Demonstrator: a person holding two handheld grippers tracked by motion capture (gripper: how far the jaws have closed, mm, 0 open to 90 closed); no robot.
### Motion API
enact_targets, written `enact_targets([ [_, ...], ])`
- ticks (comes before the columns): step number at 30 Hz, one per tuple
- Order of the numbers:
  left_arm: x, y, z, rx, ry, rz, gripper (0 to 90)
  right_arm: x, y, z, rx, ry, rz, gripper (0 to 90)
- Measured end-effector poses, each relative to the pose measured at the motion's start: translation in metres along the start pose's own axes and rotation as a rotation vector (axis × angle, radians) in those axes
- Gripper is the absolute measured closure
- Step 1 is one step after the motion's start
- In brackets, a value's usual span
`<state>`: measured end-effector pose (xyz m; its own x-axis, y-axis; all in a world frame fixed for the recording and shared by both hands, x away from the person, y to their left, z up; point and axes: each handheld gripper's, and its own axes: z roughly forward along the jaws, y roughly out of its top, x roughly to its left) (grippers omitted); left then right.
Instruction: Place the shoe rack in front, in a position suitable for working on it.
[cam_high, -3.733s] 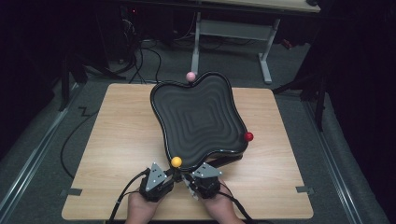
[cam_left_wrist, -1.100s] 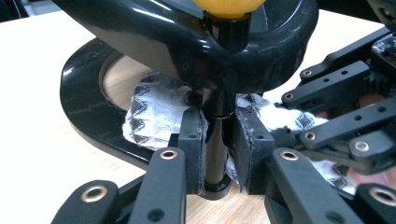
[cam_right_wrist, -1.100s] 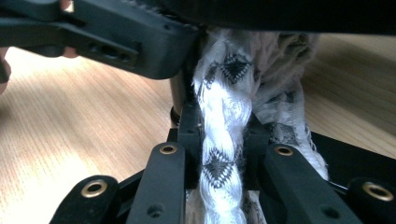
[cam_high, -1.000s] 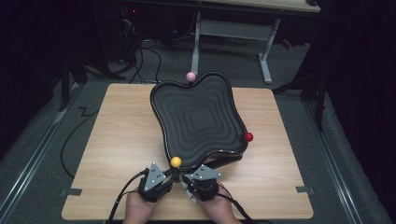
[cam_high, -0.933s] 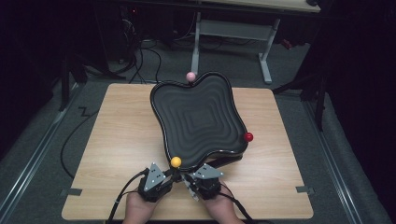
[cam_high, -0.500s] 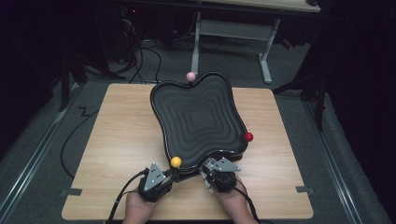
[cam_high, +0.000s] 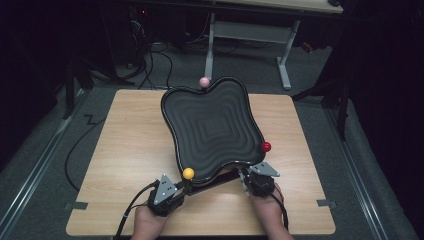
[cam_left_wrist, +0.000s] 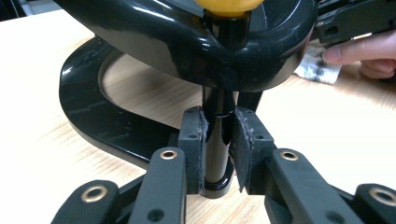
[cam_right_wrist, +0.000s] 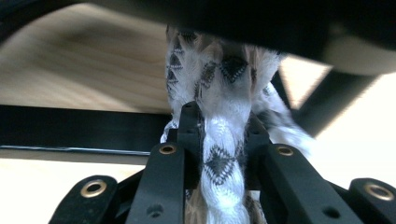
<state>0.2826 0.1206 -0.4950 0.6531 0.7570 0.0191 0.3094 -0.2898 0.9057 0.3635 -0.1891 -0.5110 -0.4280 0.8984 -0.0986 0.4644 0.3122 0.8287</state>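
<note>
We're looking at a white cloth with little dark triangle patterns, soft and kind of fuzzy, bunched up into a twisted roll. It's sitting right between the pads of the right gripper, which is clamping down on it, and the rest of the cloth is pushing up against the underside of the black tray just above. From the high view that right gripper is tucked in at the tray's near right edge, close to the red ball.

The tray itself is glossy black plastic, wavy-edged like a fat clover, with stepped ridges running inward to the middle. It's standing raised off the wooden table on a curved black base and thin round posts.

The left gripper is squeezing one of those posts, a smooth shiny black one, with both pads pressing its sides just above where it meets the tabletop. That post is topped by the yellow ball at the tray's near left corner. A pink ball is sitting at the far rim. Table's a pale wood grain, matte.
</note>
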Motion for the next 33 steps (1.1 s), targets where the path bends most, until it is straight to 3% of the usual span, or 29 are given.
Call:
enact_targets([
  [8, 0.000, 0.000, 0.000, 0.000, 0.000, 0.000, 74.5, -0.006, 0.000, -0.001, -0.009, -0.052, -0.006, 76.6],
  [18, 0.000, 0.000, 0.000, 0.001, 0.001, -0.002, 74.5, 0.000, -0.002, 0.001, 0.001, 0.039, 0.018, 75.8],
  [25, 0.000, 0.000, 0.000, 0.001, 0.002, -0.003, 74.4, 0.027, 0.000, -0.001, -0.002, 0.128, -0.024, 75.7],
  [28, 0.000, 0.000, 0.000, 0.001, 0.001, -0.003, 74.5, 0.045, 0.001, -0.002, -0.007, 0.182, -0.052, 75.7],
  [30, 0.000, 0.000, 0.000, 0.001, 0.001, -0.003, 74.5, 0.066, 0.002, -0.003, -0.012, 0.226, -0.093, 75.7],
  [31, 0.000, 0.000, 0.000, 0.001, 0.001, -0.004, 74.5, 0.066, 0.002, -0.003, -0.012, 0.226, -0.093, 75.7],
  [32, 0.000, 0.000, 0.000, 0.001, 0.001, -0.003, 74.5, 0.078, 0.002, -0.004, -0.016, 0.253, -0.126, 75.7],
  [33, 0.000, 0.000, 0.000, 0.001, 0.001, -0.003, 74.5, 0.078, 0.002, -0.004, -0.016, 0.253, -0.126, 75.7],
])
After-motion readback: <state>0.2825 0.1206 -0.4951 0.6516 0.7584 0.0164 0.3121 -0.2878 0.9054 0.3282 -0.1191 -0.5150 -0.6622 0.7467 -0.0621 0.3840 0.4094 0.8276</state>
